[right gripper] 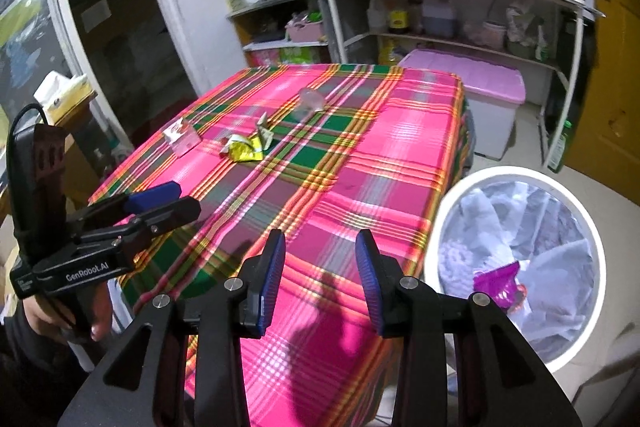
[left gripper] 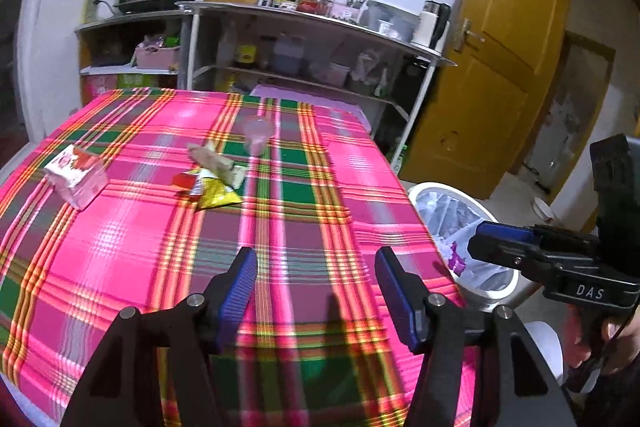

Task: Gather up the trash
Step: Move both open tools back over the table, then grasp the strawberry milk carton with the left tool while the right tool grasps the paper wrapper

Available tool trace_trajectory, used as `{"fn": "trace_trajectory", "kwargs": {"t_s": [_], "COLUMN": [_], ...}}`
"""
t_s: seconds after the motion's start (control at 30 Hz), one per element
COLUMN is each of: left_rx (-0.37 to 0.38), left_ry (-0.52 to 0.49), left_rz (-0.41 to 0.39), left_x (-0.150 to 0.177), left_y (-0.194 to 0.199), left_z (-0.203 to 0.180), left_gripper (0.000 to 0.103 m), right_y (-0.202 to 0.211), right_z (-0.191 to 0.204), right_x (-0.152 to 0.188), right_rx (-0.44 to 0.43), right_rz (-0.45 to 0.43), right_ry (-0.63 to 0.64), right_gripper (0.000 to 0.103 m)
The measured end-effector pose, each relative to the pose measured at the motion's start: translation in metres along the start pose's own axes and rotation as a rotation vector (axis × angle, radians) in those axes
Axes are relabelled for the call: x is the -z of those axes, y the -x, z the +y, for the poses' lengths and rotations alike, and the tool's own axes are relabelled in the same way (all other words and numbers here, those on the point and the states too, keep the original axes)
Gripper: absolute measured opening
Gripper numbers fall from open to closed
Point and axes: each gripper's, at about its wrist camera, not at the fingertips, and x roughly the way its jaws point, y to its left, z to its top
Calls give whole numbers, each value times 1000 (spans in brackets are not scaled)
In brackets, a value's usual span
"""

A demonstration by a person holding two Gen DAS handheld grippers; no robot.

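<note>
I have both grippers, left (left gripper: pixel 316 291) and right (right gripper: pixel 320 281), spread empty above the table's (left gripper: pixel 360 163) near edge; wrappers (left gripper: pixel 212 183), a carton (left gripper: pixel 76 175) and, perhaps, a clear cup (left gripper: pixel 258 135) lie mid-table, bin (right gripper: pixel 516 267) beside its right edge.

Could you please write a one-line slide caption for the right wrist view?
Empty right claw over a plaid tablecloth, wrappers ahead, lined white bin beside the table.
</note>
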Motion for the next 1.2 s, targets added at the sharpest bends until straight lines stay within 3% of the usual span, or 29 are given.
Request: {"fn": "trace_trajectory", "kwargs": {"t_s": [0.43, 0.87, 1.2], "left_rx": [-109, -229, -277], "left_ry": [103, 162, 284], "left_rz": [-17, -53, -53], "left_x": [-3, -26, -45], "left_y": [16, 26, 6], "left_z": [65, 128, 188], "left_gripper": [61, 62, 72], "right_y": [-35, -87, -136], "right_z": [39, 66, 67], "right_x": [-32, -67, -89], "right_rx": [-52, -87, -94], "right_rz": [32, 89, 138], "right_ry": [102, 173, 174], "right_gripper": [38, 38, 38]}}
